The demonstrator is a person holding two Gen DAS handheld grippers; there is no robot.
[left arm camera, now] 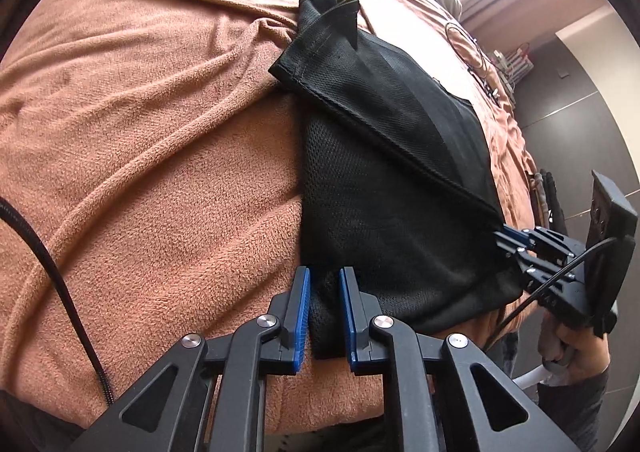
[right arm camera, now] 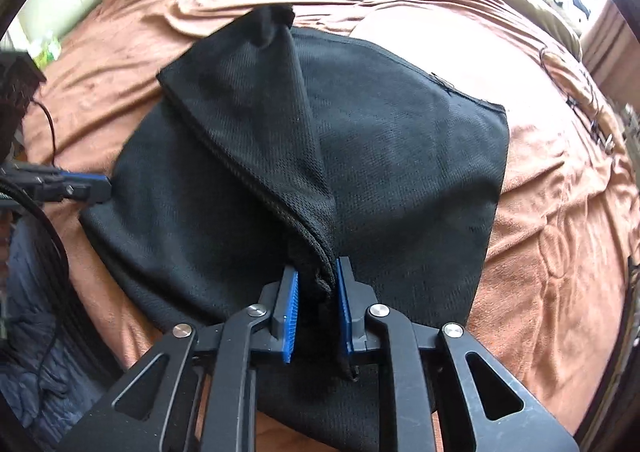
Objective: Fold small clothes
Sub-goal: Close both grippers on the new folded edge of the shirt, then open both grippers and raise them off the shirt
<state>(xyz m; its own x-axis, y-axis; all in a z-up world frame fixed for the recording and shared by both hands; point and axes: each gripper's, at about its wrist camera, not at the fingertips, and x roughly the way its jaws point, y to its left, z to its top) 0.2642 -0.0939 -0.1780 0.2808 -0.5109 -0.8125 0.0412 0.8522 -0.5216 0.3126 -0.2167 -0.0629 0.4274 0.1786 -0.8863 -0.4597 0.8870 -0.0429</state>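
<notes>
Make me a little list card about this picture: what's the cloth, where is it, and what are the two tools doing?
cloth: black mesh garment, partly folded, one flap lying slantwise over the rest
where: on a brown fleece blanket
left tool: shut on the garment's near edge
right tool: shut on a bunched hem edge
extras: thin cables on the blanket's far side

A garment (right arm camera: 400, 156) lies on the bed (right arm camera: 560, 232) near its front edge, one flap folded across it; cables (left arm camera: 476, 56) lie behind, toward the bed's right edge.
</notes>
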